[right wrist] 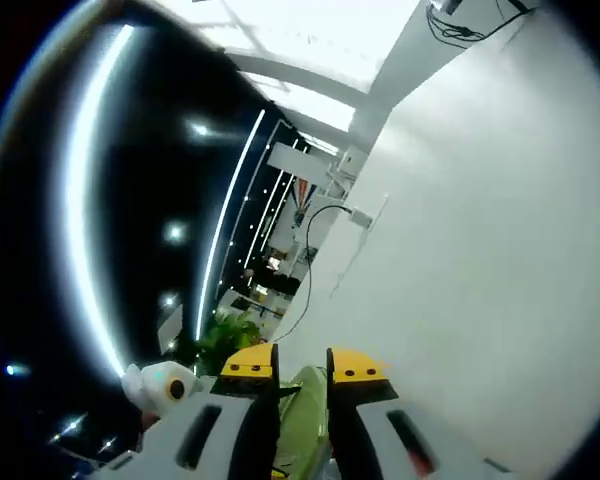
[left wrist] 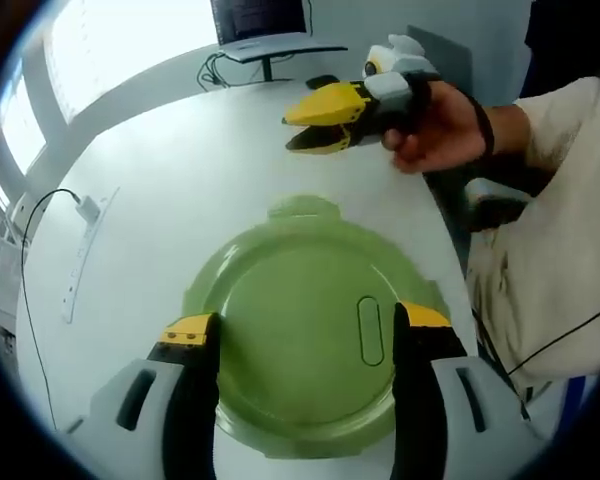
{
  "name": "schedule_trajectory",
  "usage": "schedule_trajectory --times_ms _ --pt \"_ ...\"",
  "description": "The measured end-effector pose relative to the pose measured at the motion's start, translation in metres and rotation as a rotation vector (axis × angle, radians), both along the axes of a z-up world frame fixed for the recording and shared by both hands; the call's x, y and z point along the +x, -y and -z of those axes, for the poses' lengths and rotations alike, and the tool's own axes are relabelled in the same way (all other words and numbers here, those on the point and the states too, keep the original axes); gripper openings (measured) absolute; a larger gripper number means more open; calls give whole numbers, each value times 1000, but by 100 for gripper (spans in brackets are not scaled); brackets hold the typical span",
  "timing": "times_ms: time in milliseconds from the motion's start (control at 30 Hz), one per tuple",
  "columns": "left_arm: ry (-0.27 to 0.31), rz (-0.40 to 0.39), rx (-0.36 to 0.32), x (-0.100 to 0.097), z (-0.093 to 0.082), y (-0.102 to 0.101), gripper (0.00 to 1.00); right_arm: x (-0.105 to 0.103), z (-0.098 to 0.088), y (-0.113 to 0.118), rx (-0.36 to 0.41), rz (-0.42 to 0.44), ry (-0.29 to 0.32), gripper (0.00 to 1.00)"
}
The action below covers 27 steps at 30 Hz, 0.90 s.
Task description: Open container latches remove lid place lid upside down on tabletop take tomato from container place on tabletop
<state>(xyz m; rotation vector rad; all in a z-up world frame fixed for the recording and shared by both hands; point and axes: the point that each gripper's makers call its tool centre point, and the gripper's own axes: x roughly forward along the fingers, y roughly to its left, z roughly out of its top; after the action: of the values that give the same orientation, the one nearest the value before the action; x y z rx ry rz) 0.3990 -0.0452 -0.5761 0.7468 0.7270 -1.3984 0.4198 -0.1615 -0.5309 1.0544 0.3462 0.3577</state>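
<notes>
Looking along my left gripper, its jaws stand wide apart astride the green lid, which sits flat on the white tabletop; whether it is off the container I cannot tell. My right gripper hovers beyond, jaws slightly parted. Tomato work remains, I judge.

The round green plastic container lid hides whatever lies beneath it; its near rim is covered by the left gripper.
</notes>
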Motion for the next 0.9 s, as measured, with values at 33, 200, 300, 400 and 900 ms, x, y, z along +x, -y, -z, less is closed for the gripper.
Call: schedule_trajectory --times_ms 33,200,300,400,900 --pt "0 0 -1 0 0 0 63 0 -3 -1 -3 -8 5 13" --pt "0 2 -3 -1 0 0 63 6 -14 -4 -34 -58 19 16" --pt "0 2 -4 -1 0 0 63 10 -18 -3 -49 -86 15 16" --pt "1 2 -6 -1 0 0 63 14 -22 -4 -69 -119 11 17" --pt "1 4 -3 2 0 -2 63 48 -34 -24 -20 -402 -103 17"
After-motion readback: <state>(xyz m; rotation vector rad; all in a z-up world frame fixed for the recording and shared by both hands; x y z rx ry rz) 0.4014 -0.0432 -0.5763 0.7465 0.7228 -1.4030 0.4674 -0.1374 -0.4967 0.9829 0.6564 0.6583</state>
